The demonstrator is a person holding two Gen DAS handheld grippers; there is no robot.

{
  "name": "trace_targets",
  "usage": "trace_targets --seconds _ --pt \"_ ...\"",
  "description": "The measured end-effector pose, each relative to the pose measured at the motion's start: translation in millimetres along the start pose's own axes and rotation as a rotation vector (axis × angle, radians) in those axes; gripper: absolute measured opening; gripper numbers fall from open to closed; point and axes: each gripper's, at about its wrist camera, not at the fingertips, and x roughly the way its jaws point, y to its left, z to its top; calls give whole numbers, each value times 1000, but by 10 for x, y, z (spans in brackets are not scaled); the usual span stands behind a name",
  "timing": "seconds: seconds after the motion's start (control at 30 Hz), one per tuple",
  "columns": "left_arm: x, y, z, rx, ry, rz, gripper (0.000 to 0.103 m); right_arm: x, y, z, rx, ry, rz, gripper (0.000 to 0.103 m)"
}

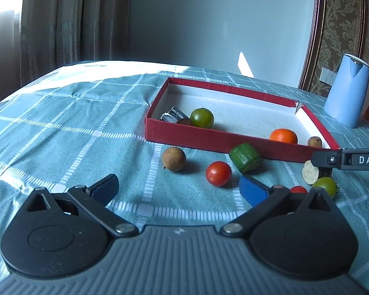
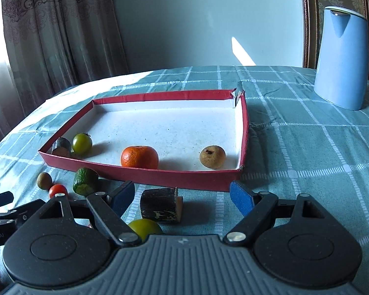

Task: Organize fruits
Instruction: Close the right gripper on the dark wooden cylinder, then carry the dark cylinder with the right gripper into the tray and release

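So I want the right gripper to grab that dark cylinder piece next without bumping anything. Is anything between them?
Nothing visible. The dark cylinder piece lies on the tablecloth directly ahead of the open right gripper, roughly between its fingers. A green tomato sits just beside it, nearer the camera.

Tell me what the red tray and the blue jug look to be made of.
Red tray: likely cardboard, matte red outside and white inside; the far corner is torn and its thin walls bow. Blue jug: smooth, faintly speckled blue surface with a soft sheen, probably plastic, though coated metal or ceramic cannot be excluded.
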Motion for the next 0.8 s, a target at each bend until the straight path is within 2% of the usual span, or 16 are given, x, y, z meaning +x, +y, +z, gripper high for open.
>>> trace_targets --seconds 0.2,0.4,0.47,0.53,0.6,0.8 --pt "-11 39 1 -21 -4 -13 103 116 116 -23 -34 57 -58 85" --pt "-18 41 -1 -24 -7 -16 103 184 81 -51 -16 65 -50 83" --pt "-19 40 -2 -24 -7 -17 103 191 68 -46 -15 51 -39 73" --pt "-21 37 -5 -24 -5 -18 103 180 79 -27 -19 44 -29 51" --pt "-18 38 -5 -26 -3 -18 103 170 98 -20 -25 41 -28 43" --pt "-18 39 -6 -27 -1 -17 103 154 60 -43 3 23 15 35"
